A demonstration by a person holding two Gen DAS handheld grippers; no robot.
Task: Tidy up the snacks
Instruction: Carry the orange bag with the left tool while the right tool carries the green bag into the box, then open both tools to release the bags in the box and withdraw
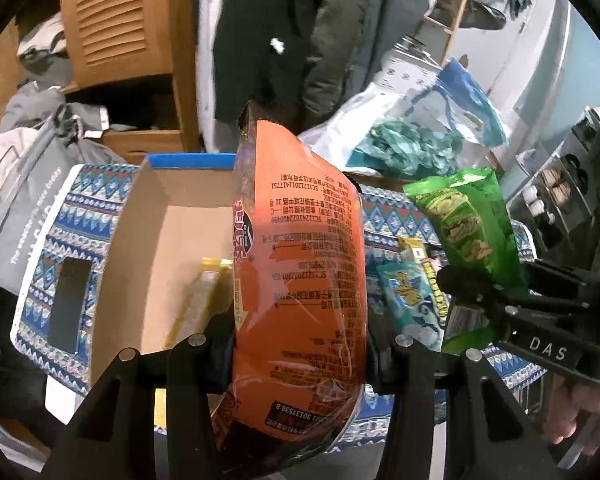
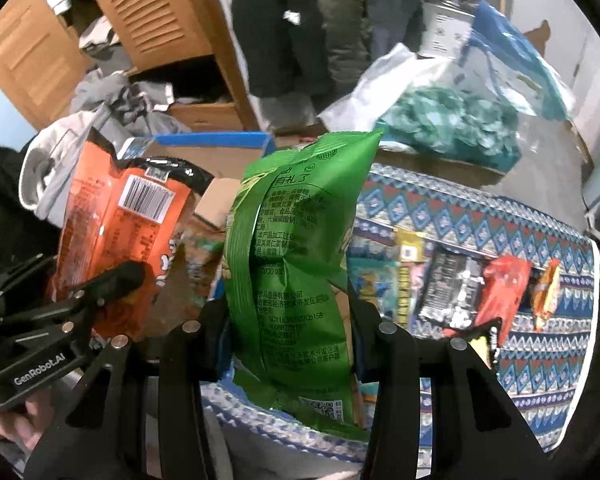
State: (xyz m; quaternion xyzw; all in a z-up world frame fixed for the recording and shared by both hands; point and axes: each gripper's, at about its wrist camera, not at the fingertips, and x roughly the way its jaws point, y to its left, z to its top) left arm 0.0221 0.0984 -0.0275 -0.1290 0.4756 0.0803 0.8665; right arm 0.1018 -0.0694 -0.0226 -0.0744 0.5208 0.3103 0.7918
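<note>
Left wrist view: the left gripper (image 1: 300,356) pinches an orange snack bag (image 1: 300,264) between its fingers (image 1: 188,364), the bag standing upright, raised beside an open cardboard box (image 1: 156,240). A yellow packet (image 1: 198,292) lies inside the box, partly hidden behind the orange bag. To the right, the right gripper (image 1: 484,296) clamps a green snack bag (image 1: 472,232), held up over a patterned cloth (image 1: 384,216) on which a teal packet (image 1: 404,300) rests. Right wrist view: the right gripper (image 2: 288,332) presses its fingers (image 2: 396,344) against both sides of the green snack bag (image 2: 292,264), which stands upright. At left, the left gripper (image 2: 112,280) carries the orange snack bag (image 2: 116,224) in front of the cardboard box (image 2: 220,200). Farther right, a black packet (image 2: 448,288), a red packet (image 2: 504,284) and a small orange packet (image 2: 546,292) lie on the patterned cloth (image 2: 500,216). Beyond the cloth sits a clear plastic bag (image 2: 440,120) holding teal wrapped pieces, with a wooden louvred cabinet (image 2: 152,12) behind.
</note>
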